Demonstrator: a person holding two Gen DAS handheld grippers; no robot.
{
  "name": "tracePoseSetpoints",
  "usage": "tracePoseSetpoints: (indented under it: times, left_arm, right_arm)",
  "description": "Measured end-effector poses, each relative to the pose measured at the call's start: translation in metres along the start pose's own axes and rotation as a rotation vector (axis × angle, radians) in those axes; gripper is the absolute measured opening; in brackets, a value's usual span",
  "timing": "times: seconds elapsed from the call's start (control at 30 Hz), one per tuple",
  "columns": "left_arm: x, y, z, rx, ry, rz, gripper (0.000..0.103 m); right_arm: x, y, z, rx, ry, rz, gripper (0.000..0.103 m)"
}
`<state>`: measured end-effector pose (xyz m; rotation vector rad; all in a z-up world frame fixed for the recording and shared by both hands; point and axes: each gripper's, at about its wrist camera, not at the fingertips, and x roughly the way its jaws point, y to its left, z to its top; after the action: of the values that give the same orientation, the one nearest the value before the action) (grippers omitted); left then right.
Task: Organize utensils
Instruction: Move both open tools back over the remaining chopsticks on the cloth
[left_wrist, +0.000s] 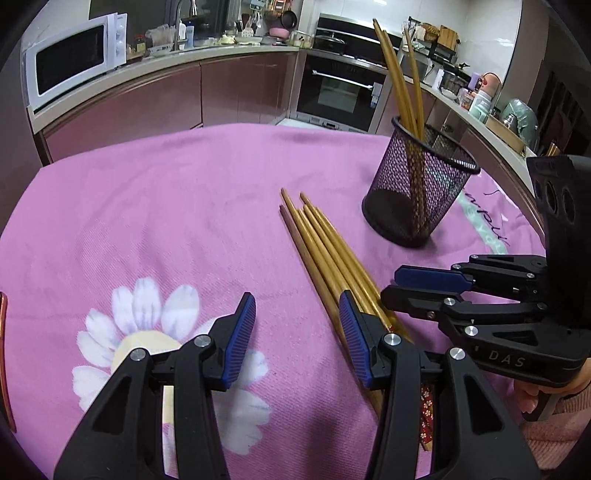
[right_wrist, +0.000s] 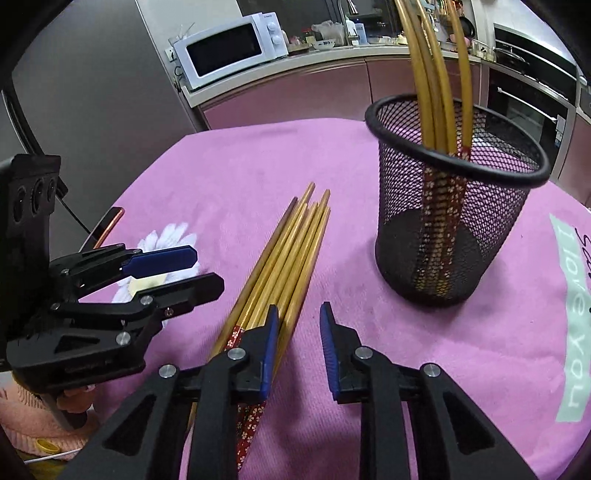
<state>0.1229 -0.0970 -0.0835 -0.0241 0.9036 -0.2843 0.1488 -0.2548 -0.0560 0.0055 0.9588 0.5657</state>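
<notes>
- pink cloth (left_wrist: 177, 206) covers the table; daisy print on it near the left gripper.
- loose bundle of bamboo chopsticks (left_wrist: 325, 251) lies flat on the cloth, tips pointing away from the cameras, red flowered handle ends toward the person.
- black mesh holder (right_wrist: 454, 221) stands upright on the cloth, near the bundle's tips but apart from them; several chopsticks (right_wrist: 436, 81) stand in it already, handle ends down, leaning on the rim.
- left gripper (left_wrist: 297, 336): jaws moderately wide, nothing between the blue pads; its right pad sits just beside the bundle, and contact cannot be told.
- right gripper (right_wrist: 298, 350): jaws narrow but not closed, bare cloth in the gap, nothing held; its left finger overlaps the bundle's edge.
- both grippers tilt down toward the handle end of the bundle, one on each side, close together.
- white microwave (left_wrist: 74, 55) sits on the counter behind.
</notes>
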Motion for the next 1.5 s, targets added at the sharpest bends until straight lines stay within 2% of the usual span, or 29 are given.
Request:
tracePoseSetpoints:
  times: [0.23, 0.53, 0.63, 0.97, 1.37, 1.5]
  left_arm:
    - [0.008, -0.008, 0.000, 0.017, 0.022, -0.017, 0.047]
    - [0.020, -0.014, -0.002, 0.041, 0.054, 0.002, 0.048]
    - [0.024, -0.017, 0.000, 0.051, 0.057, 0.006, 0.048]
    - [0.032, -0.015, 0.007, 0.034, 0.071, -0.022, 0.045]
    - [0.037, -0.023, 0.009, 0.056, 0.081, 0.015, 0.044]
    - [0.041, -0.026, 0.011, 0.065, 0.083, 0.038, 0.039]
  right_arm:
    - [0.005, 0.003, -0.002, -0.012, 0.001, -0.025, 0.021]
    - [0.006, 0.004, -0.002, -0.028, 0.010, -0.072, 0.021]
    - [0.011, 0.007, -0.001, -0.033, 0.015, -0.088, 0.017]
    - [0.015, 0.007, 0.003, -0.029, 0.011, -0.091, 0.017]
    - [0.012, 0.002, -0.002, -0.027, 0.006, -0.089, 0.016]
    - [0.012, 0.002, -0.001, -0.028, 0.006, -0.088, 0.016]
